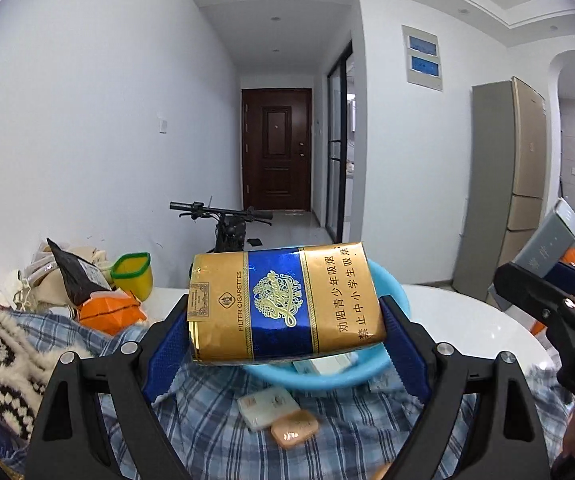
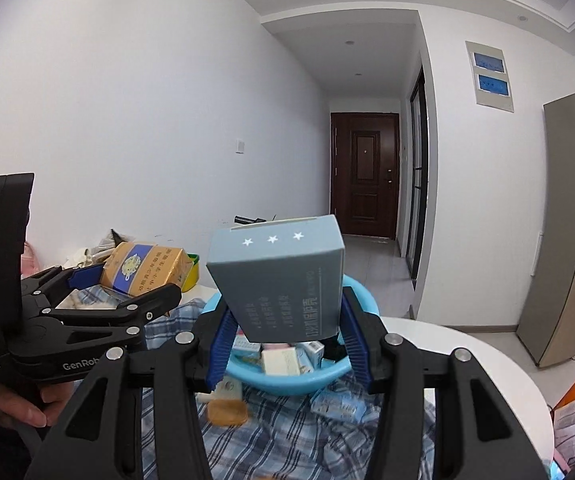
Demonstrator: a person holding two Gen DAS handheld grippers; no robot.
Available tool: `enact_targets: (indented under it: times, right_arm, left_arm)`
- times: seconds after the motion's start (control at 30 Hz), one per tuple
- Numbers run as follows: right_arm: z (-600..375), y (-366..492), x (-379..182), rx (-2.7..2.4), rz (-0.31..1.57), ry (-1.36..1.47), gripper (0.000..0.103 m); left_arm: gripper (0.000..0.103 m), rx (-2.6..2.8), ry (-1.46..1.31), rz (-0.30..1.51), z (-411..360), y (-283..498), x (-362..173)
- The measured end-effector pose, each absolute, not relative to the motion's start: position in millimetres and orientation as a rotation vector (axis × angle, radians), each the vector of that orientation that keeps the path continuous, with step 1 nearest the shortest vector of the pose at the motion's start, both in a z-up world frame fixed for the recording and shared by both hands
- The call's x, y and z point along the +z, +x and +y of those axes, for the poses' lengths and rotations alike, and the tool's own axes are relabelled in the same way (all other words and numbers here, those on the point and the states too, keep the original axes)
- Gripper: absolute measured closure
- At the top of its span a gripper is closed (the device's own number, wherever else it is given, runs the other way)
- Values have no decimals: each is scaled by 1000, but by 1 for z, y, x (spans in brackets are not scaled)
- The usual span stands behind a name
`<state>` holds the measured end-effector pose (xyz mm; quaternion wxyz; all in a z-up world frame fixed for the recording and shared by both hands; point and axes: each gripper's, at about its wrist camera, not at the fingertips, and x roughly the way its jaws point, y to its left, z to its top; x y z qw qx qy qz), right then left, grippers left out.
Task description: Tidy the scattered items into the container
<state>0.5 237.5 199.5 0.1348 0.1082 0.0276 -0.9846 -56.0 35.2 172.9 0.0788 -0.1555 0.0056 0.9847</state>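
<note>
The gold-and-blue cigarette pack [image 1: 283, 304] is clamped widthwise in the left tool [image 1: 287, 320], frame centre. The grey box [image 2: 283, 280] is gripped by the right tool [image 2: 287, 332], above the blue basin [image 2: 287, 380].

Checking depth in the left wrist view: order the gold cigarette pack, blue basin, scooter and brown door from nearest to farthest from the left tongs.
1. Gold cigarette pack, gripped between the tongs.
2. Blue basin, just behind the pack.
3. Scooter, beyond the table.
4. Brown door, at the hallway's end.
</note>
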Motion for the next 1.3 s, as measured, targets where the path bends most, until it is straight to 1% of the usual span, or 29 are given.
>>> enact_targets:
  times: [0.1, 0.2, 0.23, 0.33, 0.37, 0.47, 0.57, 0.63, 0.7, 0.83, 0.93, 1.07, 1.2, 1.3]
  right_arm:
    - [237, -27, 204, -2892, 105, 309, 56]
    - [233, -53, 213, -2896, 115, 285, 58]
    - [231, -63, 216, -2899, 125, 282, 62]
    - [229, -93, 225, -2911, 103, 268, 67]
    - [230, -104, 227, -2916, 91, 269, 70]
    - [229, -129, 225, -2910, 78, 318, 73]
    - [234, -145, 217, -2884, 31, 385, 73]
    - [236, -147, 210, -2888, 38, 411, 73]
    - [236, -145, 204, -2871, 67, 449, 73]
    - [235, -135, 196, -2851, 133, 478, 73]
    - [236, -138, 198, -2843, 108, 481, 73]
    - [236, -148, 197, -2850, 121, 506, 73]
    - [239, -162, 187, -2837, 146, 611, 73]
    - [247, -171, 179, -2830, 120, 673, 73]
  left_arm:
    - [13, 2982, -481, -8, 38, -89, 173]
    - [13, 2969, -438, -38, 40, -118, 179]
    - [13, 2964, -412, -37, 41, -129, 182]
    - [13, 2973, -344, -39, 45, -155, 192]
    - [13, 2973, -327, -43, 45, -163, 195]
    - [13, 2976, -320, -78, 42, -183, 198]
    - [13, 2956, -365, -124, 36, -197, 194]
    - [13, 2960, -411, -134, 35, -203, 187]
    - [13, 2927, -476, -91, 39, -207, 183]
    - [13, 2915, -486, -35, 47, -199, 178]
    - [13, 2928, -496, -47, 49, -201, 179]
    - [13, 2929, -509, -42, 50, -201, 173]
    - [13, 2915, -612, -28, 50, -216, 162]
    - [13, 2903, -692, -19, 53, -232, 149]
